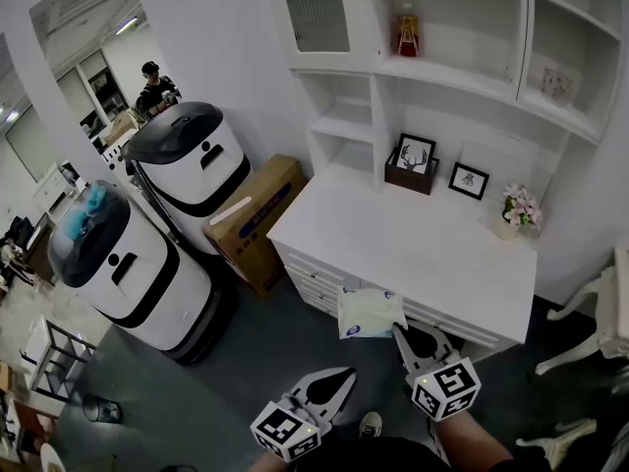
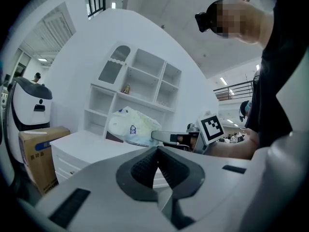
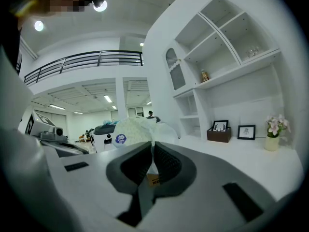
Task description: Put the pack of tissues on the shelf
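One tissue pack (image 1: 370, 312), blue label (image 3: 119, 138) unreadable, in right tongs (image 1: 398, 330).

The pack (image 3: 129, 129) is partly hidden behind the right gripper (image 3: 151, 153); the print on its label (image 3: 120, 138) is too small to read. In the head view a chair (image 1: 601, 315) is cut off at the right edge, and the red-topped thing (image 1: 407, 33) on the shelf (image 1: 447, 73) is too small to tell
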